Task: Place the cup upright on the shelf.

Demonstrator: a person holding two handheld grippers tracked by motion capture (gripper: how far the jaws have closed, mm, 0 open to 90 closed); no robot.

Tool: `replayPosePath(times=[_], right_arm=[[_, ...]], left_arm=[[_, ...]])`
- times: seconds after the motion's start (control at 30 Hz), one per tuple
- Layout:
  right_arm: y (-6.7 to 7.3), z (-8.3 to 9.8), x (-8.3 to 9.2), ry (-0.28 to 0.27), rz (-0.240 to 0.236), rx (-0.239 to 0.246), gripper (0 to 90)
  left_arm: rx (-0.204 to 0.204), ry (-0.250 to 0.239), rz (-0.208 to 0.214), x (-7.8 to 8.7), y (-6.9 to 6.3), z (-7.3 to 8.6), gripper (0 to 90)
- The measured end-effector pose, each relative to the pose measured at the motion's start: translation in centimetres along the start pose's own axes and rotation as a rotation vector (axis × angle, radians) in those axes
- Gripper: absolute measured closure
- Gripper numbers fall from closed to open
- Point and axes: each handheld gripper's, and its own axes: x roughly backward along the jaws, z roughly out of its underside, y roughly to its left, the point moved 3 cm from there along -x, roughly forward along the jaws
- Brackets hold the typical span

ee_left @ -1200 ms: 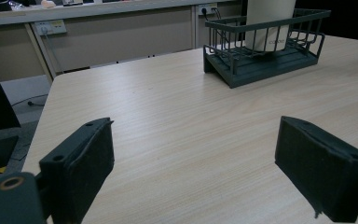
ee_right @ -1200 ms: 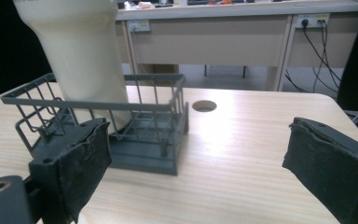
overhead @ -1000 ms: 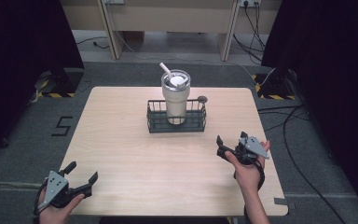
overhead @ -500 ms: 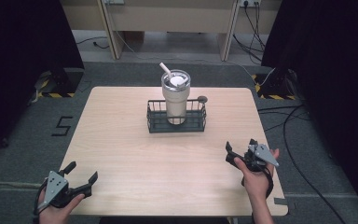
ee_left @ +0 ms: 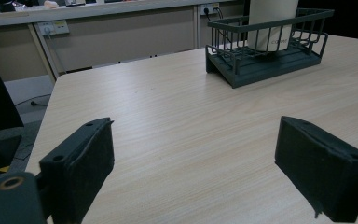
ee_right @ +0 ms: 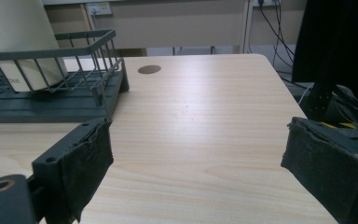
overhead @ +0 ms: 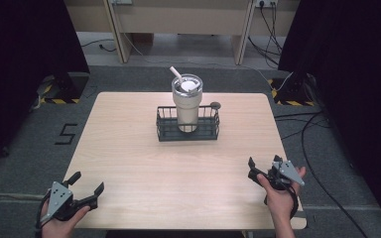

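Wire basket [overhead: 188, 130] sitting mid-table toward far edge, long axis running left-right; tumbler [overhead: 187, 102] standing upright inside, straw [overhead: 176, 75] leaning left. Nothing blocking. Left gripper [overhead: 86, 191] and right gripper [overhead: 264, 168] hovering near corners, jaws gaping wide, empty.

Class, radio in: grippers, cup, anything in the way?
Left gripper open, empty. Right gripper open, empty. Cup upright in basket, untouched. Path clear.

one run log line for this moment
left gripper: open, near left corner | right gripper: open, near right edge | tumbler: upright in wire basket | contact: none
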Motion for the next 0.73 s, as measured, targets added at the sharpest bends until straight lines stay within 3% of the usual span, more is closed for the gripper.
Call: replayPosePath(times=[0.73], right_arm=[[-0.58,0.54,0.22,0.002,0.011,-0.007,8.4]], left_arm=[[-0.001,-0.004,-0.002,0.0,0.13,-0.13,11.1]])
